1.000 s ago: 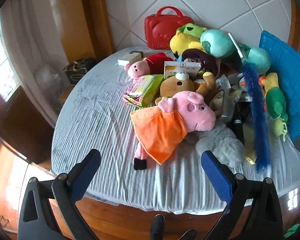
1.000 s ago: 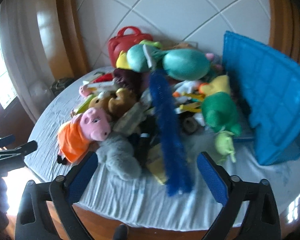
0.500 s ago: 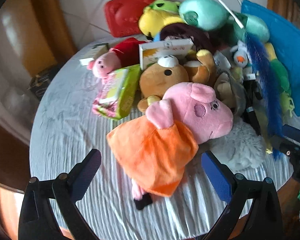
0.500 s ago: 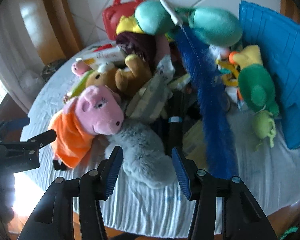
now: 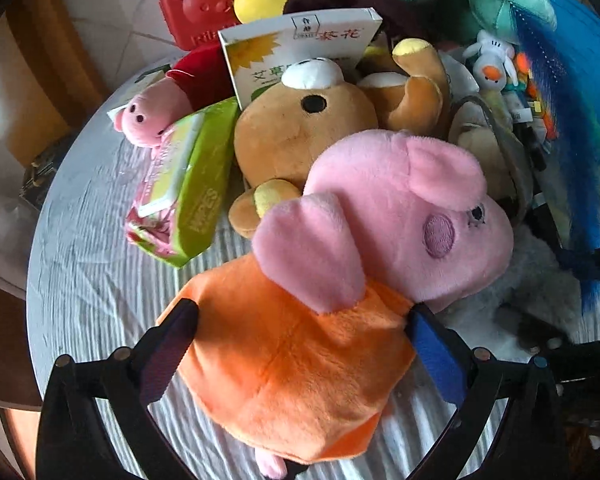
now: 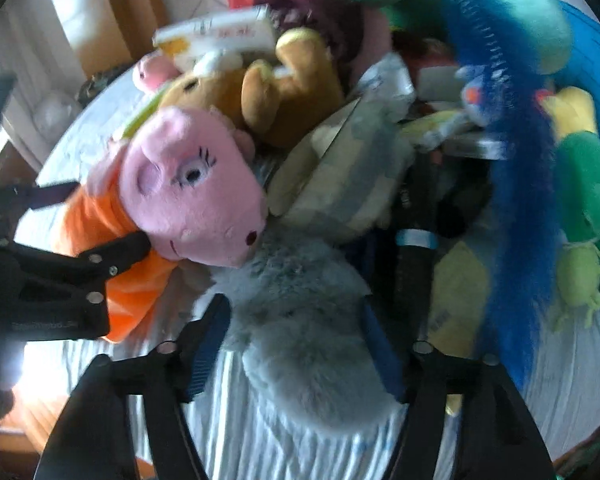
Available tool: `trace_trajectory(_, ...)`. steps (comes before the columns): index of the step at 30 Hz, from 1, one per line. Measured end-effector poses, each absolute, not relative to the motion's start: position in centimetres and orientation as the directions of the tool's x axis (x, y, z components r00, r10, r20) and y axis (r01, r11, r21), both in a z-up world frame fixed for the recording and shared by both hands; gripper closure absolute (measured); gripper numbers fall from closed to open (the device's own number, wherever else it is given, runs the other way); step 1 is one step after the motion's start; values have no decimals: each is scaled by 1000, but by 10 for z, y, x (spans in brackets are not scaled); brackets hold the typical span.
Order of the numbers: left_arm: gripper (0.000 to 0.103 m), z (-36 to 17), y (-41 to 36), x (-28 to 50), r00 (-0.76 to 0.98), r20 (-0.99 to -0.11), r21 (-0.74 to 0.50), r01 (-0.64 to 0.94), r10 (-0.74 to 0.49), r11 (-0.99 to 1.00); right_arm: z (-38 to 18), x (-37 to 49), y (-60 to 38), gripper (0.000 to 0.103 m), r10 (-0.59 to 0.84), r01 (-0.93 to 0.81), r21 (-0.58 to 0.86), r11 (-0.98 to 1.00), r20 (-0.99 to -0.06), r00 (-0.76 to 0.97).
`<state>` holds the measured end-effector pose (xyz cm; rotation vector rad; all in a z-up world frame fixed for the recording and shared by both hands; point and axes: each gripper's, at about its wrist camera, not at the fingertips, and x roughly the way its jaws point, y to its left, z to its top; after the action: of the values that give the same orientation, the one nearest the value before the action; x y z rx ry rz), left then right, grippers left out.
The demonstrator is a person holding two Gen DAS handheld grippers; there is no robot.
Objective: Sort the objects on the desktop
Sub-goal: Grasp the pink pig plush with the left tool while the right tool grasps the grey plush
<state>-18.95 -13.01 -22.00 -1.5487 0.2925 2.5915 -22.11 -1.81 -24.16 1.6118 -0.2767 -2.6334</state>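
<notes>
A pink pig plush (image 5: 400, 208) in an orange dress (image 5: 292, 380) lies at the near edge of a toy heap on the white-clothed round table (image 5: 80, 260). My left gripper (image 5: 302, 348) is open, one finger on each side of the orange dress. In the right wrist view the pig (image 6: 192, 184) lies at the left, with the left gripper's finger (image 6: 116, 248) against the dress. A grey fluffy plush (image 6: 300, 300) lies next to it. My right gripper (image 6: 294, 348) is open and straddles the grey plush, with a strip of cloth showing beside its left finger.
Behind the pig lie a brown bear (image 5: 300, 132), a green wipes pack (image 5: 196, 196), a white box (image 5: 300, 44), a small pink pig (image 5: 144, 120) and a red case (image 5: 192, 4). A blue fluffy duster (image 6: 512, 200), a green plush (image 6: 584, 192) and a blue basket (image 6: 596, 40) crowd the right.
Both grippers moved forward and down into the heap. The left now brackets the pig's orange dress; the right, narrower than a second ago, now flanks the grey plush.
</notes>
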Motion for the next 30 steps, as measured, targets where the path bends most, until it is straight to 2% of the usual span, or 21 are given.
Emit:
trace_trajectory(4,0,-227,-128,-196,-459,-888,106,-217,6,-970,-258,-230,-15,35,-150,-65,195,-979,-892,-426)
trace_trajectory(6,0,-228,-127,-194,-457,-890,119,-225,-3,-967,-257,-229,-12,44,-154,-57,196,-979,-893,-424)
trace_trajectory(7,0,-233,-125,-197,-453,-892,133,-229,-16,-964,-257,-228,-10,45,-157,-53,197,-979,-893,-422)
trace_trajectory(13,0,-253,-120,-219,-448,-894,145,-232,-27,-962,-265,-231,-3,45,-175,-59,219,-974,-892,-416)
trace_trajectory(19,0,-274,-122,-236,-432,-898,187,-192,-88,-963,-271,-236,-1,40,-176,-59,224,-973,-880,-440)
trace_trajectory(22,9,-264,-128,-226,-449,-890,168,-169,-76,-971,-271,-233,2,42,-172,-57,220,-974,-878,-447)
trace_trajectory(24,14,-252,-132,-217,-458,-887,150,-152,-65,-977,-270,-229,5,50,-167,-61,217,-974,-877,-451)
trace_trajectory(30,15,-207,-148,-194,-518,-855,110,-106,-40,-988,-247,-209,11,59,-161,-52,212,-976,-860,-485)
